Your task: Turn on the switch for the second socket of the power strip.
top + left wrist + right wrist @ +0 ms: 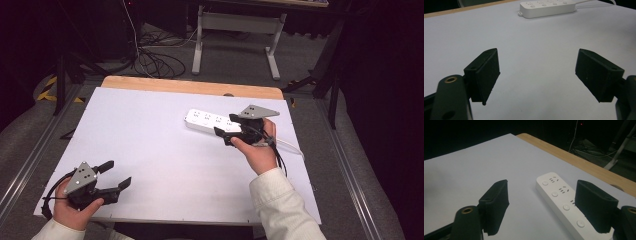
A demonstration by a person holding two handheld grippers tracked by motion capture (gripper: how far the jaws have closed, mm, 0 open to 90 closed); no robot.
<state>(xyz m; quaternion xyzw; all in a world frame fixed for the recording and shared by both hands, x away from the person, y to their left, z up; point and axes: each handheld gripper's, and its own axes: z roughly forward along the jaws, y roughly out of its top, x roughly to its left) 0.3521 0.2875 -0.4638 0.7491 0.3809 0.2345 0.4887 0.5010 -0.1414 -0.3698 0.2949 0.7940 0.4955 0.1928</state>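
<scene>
The power strip (pixel 212 121) lies flat on the white board (pixel 150 150), toward its far right part, and it is your landmark for everything here. Its cord (pixel 290 145) runs off toward the board's right edge, which likely explains why the strip sits at a slant.

Your right gripper (pixel 227 131) hovers over the near end of the strip, jaws spread wide with nothing between them. In the right gripper view one pad (pixel 596 206) sits above the strip's row of sockets and the other (pixel 495 203) over bare board to its side, so nothing is clamped. From the high view you might take the lower jaw to be brushing the strip's casing; the angle is too flat to be sure.

Your left gripper (pixel 112 177) rests well away from the strip, at the board's near left corner, also open and empty. It faces the strip across bare board, a sensible waiting spot: out of the right hand's way, yet lined up to come in.
</scene>
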